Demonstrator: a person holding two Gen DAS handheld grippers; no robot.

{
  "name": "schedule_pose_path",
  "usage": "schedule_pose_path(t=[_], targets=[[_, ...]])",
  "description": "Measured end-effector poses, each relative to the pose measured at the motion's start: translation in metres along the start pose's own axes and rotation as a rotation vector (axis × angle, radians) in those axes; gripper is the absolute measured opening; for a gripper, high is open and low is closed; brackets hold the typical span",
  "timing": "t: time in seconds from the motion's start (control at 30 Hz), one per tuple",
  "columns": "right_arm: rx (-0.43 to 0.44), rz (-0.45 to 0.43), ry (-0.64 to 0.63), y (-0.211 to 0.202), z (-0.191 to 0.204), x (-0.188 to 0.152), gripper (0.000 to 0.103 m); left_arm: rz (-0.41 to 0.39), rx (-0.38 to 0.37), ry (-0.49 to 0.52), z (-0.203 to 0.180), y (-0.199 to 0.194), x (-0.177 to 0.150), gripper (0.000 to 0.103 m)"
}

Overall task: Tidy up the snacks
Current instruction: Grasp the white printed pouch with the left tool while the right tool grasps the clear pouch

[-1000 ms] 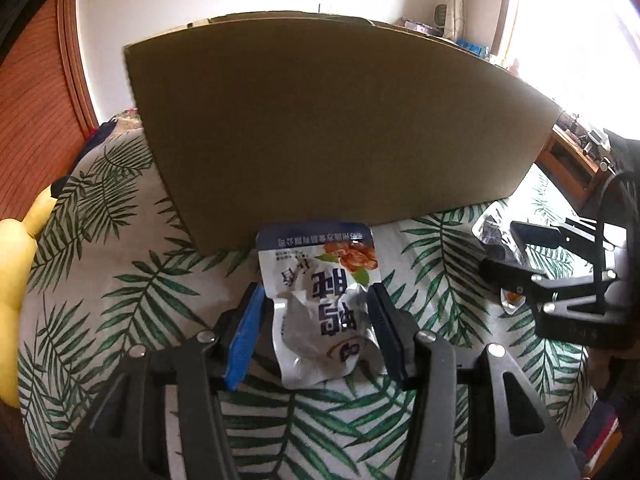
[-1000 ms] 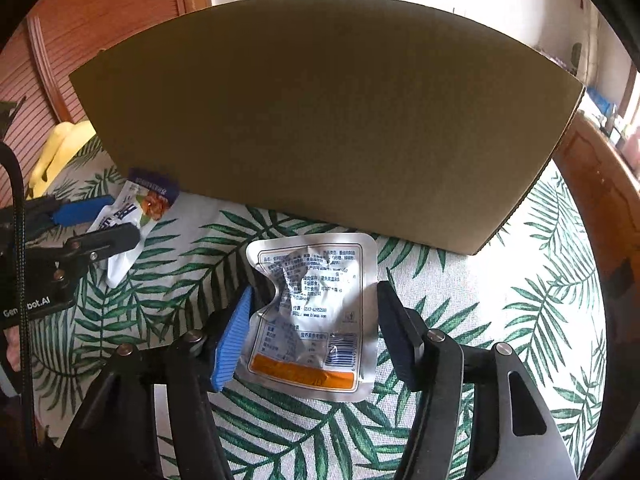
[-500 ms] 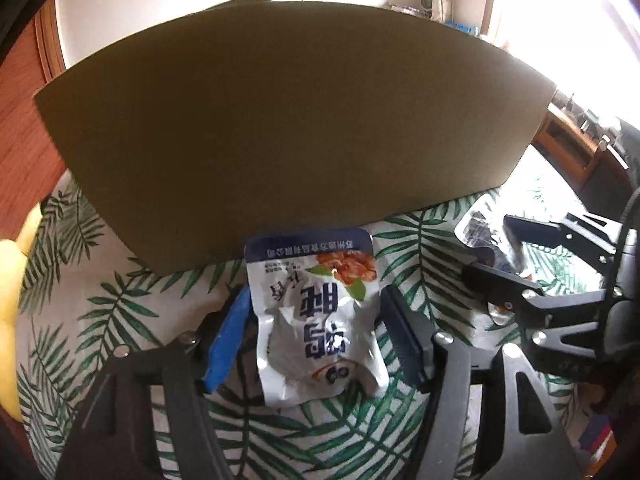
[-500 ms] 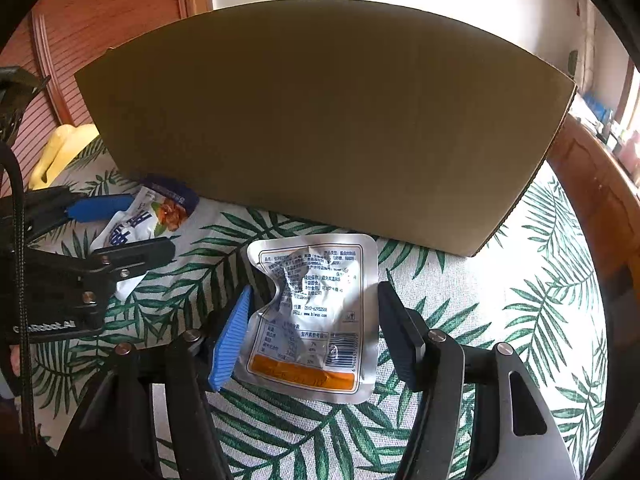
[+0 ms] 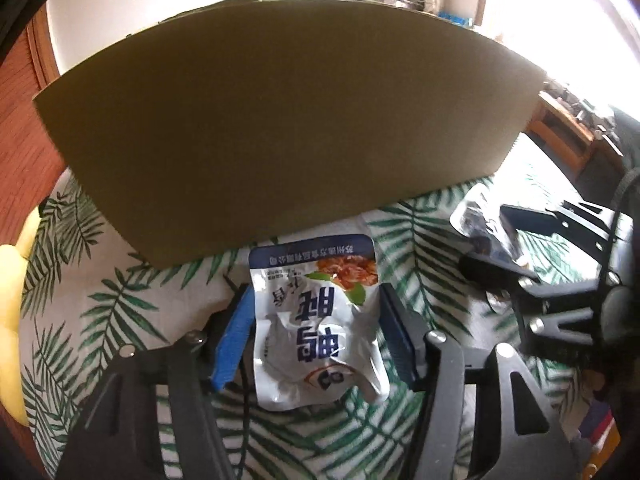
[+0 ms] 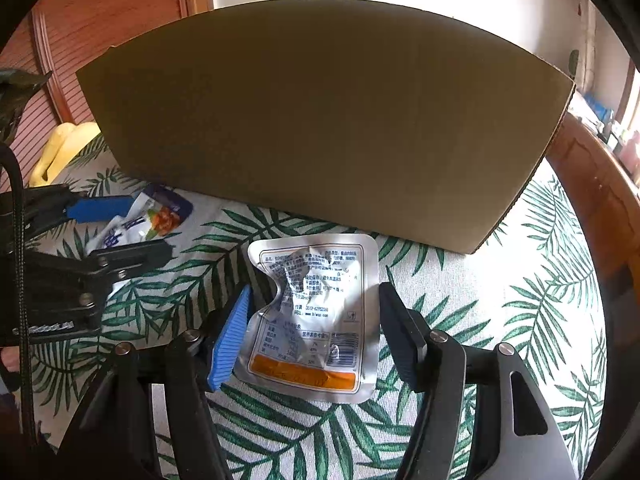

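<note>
My left gripper (image 5: 316, 300) is shut on a white snack pouch with a blue top band (image 5: 316, 320), held between its fingers just in front of the brown cardboard box (image 5: 280, 120). My right gripper (image 6: 314, 300) is shut on a silver snack pouch with an orange strip (image 6: 316, 312), back side up, also close to the cardboard box (image 6: 320, 128). The left gripper and its pouch (image 6: 140, 224) show at the left of the right wrist view. The right gripper (image 5: 520, 240) shows at the right of the left wrist view. The box's inside is hidden.
A white cloth with green palm leaves (image 6: 540, 300) covers the surface. A yellow object (image 5: 12, 280) lies at the far left, also in the right wrist view (image 6: 60, 148). A wooden edge (image 6: 592, 184) runs along the right. Red-brown slatted doors (image 6: 100, 20) stand behind.
Both grippers have moved closer to the cardboard box with their pouches held. The left gripper has shifted right along the box front.
</note>
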State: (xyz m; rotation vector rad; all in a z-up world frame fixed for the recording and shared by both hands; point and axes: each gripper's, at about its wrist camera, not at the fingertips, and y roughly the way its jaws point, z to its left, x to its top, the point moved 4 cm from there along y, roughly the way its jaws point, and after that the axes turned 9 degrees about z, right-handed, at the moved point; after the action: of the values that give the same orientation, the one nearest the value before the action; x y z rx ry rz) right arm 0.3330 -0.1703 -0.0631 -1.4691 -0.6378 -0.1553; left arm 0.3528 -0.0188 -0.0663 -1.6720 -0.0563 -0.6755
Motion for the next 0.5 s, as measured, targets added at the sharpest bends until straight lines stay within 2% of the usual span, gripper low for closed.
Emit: schedule_pose_path(t=[0.27, 0.5], targets=[[0.045, 0.037, -0.023, -0.008, -0.003, -0.009, 0.06, -0.025, -0.038, -0.003, 0.009, -0.015, -0.019, 0.058], [0.059, -0.015, -0.029, -0.026, -0.003, -0.019, 0.059, -0.072, -0.056, -0.007, 0.012, -0.029, -0.024, 0.058]])
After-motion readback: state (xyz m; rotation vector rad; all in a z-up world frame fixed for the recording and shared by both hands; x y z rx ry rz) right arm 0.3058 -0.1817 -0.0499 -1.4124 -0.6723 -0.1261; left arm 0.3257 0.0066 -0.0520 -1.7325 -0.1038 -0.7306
